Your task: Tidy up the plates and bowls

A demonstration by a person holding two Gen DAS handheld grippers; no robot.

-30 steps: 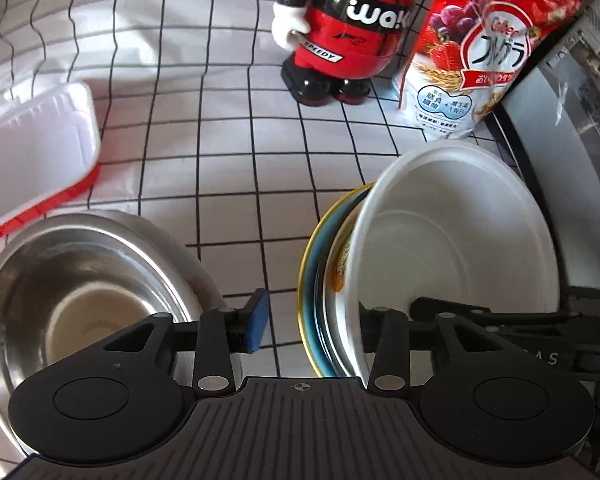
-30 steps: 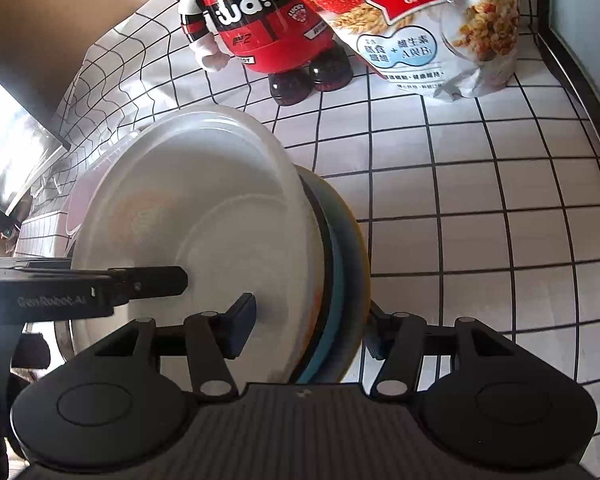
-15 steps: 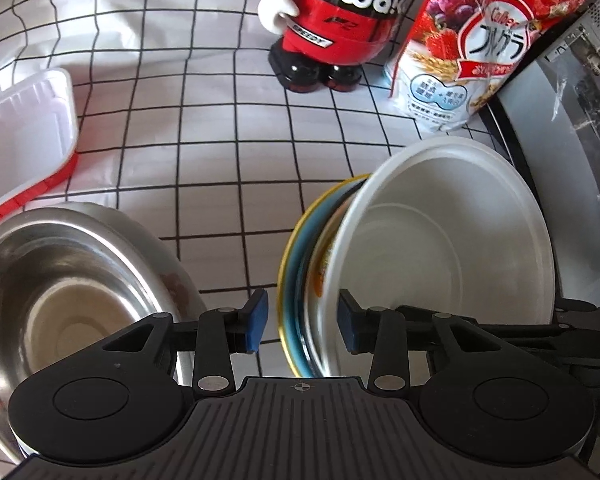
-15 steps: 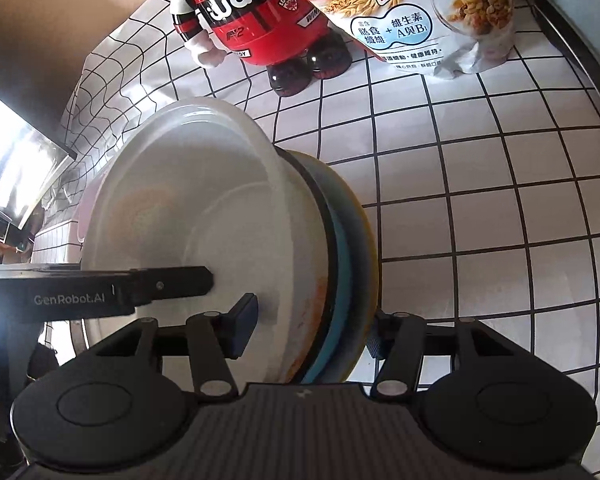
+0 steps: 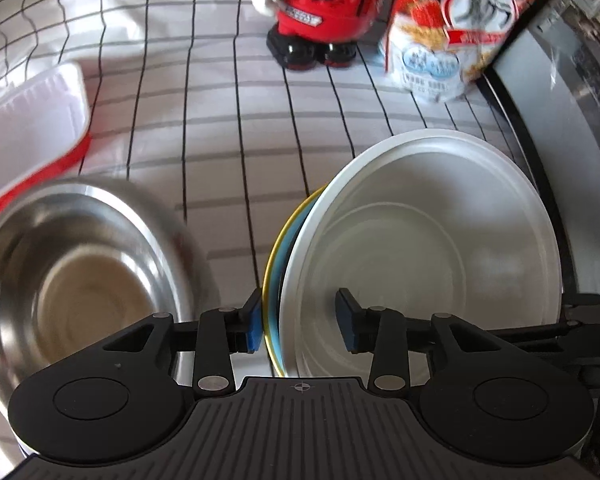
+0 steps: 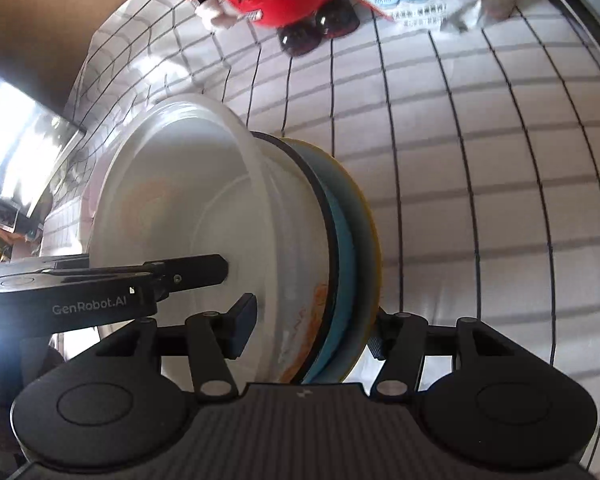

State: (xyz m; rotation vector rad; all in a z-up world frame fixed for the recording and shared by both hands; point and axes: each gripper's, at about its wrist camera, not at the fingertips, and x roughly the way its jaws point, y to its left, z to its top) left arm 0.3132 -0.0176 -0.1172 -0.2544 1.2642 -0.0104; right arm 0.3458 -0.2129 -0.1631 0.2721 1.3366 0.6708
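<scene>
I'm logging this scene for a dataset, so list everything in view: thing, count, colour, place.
white bowl: 1, white, tipped on edge, front of the held stack
plates: at least 2, blue and yellow, behind the bowl
steel bowl: 1, silver, left on the cloth
lidded container: 1, white with red edge, far left
toy figure: 1, red and black, at the back
cereal bag: 1, red and white, beside the figure
tablecloth: 1, white, black grid
left gripper: 1, black, straddling the stack
right gripper: 1, black, straddling the stack
</scene>
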